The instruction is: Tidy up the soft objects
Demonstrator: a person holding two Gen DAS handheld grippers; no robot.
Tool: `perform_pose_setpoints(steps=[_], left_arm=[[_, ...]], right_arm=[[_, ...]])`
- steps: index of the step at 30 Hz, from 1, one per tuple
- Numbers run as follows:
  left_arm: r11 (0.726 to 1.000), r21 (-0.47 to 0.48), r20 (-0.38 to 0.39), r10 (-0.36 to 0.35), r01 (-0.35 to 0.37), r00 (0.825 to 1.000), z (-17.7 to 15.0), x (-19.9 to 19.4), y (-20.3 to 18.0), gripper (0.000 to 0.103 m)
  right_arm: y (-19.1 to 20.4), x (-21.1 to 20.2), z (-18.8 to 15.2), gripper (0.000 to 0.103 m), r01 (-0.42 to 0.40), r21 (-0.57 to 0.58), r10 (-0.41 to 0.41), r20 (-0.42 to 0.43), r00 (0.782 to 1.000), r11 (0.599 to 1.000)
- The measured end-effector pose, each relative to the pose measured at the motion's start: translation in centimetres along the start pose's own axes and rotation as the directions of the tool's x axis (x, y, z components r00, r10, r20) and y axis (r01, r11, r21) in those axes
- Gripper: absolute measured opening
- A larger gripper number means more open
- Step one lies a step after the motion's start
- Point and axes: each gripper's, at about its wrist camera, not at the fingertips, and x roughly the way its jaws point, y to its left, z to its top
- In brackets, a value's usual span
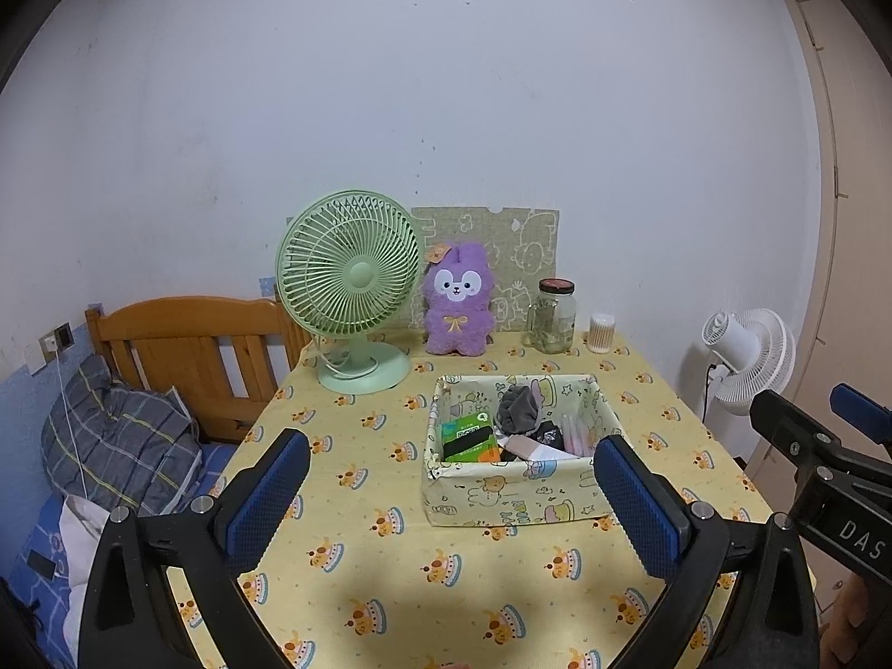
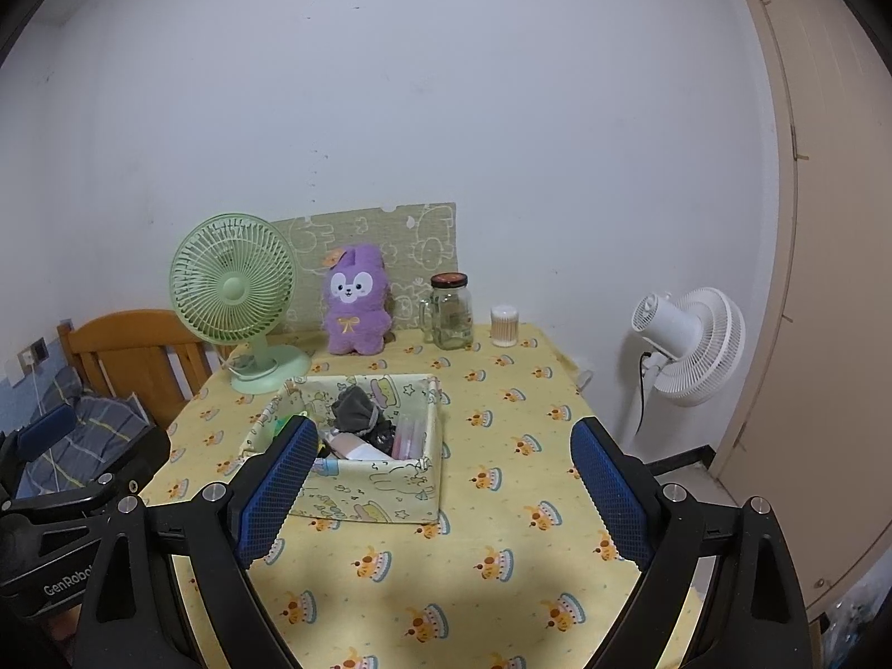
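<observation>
A table draped in a yellow cloth printed with small cake motifs [image 1: 357,507] carries everything here. Near its middle sits a soft-sided fabric storage box with pastel cartoon prints [image 1: 518,493]; inside it lie a crumpled grey cloth [image 1: 518,410], a green and orange packet with a black band [image 1: 468,437] and some pink items along the right wall — what they are cannot be told.

Along the table's far edge, against the wall, stand a mint-green desk fan [image 1: 348,287] at the left, a fluffy purple plush rabbit with a yellow bow [image 1: 458,301] upright just beside it, then a glass jar with a dark lid [image 1: 550,315] and a small clear tub of cotton swabs [image 1: 602,331] toward the far right corner.

The left gripper [image 1: 451,507] hovers over the near edge, its blue-padded fingers [image 1: 267,496] spread wide and holding nothing. The right gripper [image 2: 446,496] hangs likewise — jaws apart, empty — with the box behind its left finger.
</observation>
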Motion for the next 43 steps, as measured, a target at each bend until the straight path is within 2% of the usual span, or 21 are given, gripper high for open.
perform_pose_setpoints(steps=[43], left_arm=[[1.0, 0.004, 0.005, -0.009, 0.009, 1.0, 0.01, -0.15, -0.18, 0.103]], right_arm=[[0.1, -0.12, 0.11, 0.095, -0.005, -0.002, 0.005, 0.0, 1.0, 1.0]])
